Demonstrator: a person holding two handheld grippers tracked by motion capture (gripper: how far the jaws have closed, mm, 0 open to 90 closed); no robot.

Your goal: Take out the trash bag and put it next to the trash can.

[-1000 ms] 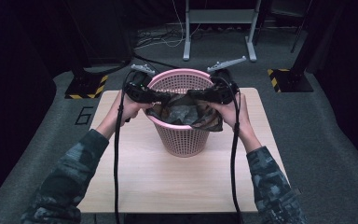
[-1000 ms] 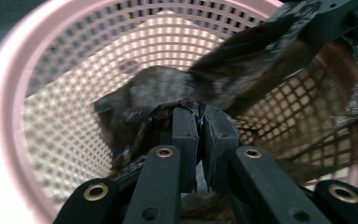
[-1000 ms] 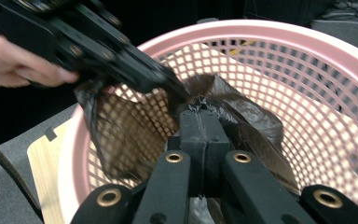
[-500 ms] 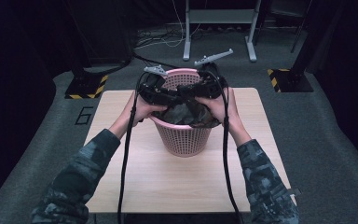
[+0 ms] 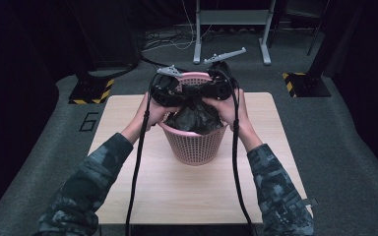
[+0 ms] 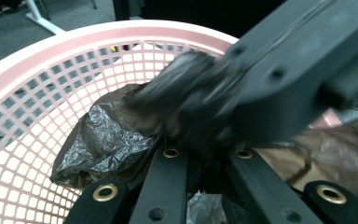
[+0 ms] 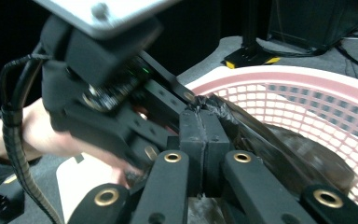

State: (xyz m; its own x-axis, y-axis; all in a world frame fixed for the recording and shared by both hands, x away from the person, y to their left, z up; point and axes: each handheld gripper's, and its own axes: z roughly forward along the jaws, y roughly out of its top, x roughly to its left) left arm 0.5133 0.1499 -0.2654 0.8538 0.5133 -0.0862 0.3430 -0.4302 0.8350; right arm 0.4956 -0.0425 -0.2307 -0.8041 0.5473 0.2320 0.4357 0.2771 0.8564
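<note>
Over the pink basket, which stands on the worktop, both tongs meet above the rim, each pinching the black bag that sits inside and bulges over the top. The left tongs have just closed down on a bunched edge of the plastic, and the right tongs are clamped tight on another fold of the same edge. Held this close together above the basket, the two grips seem meant to gather the bag's mouth.
</note>
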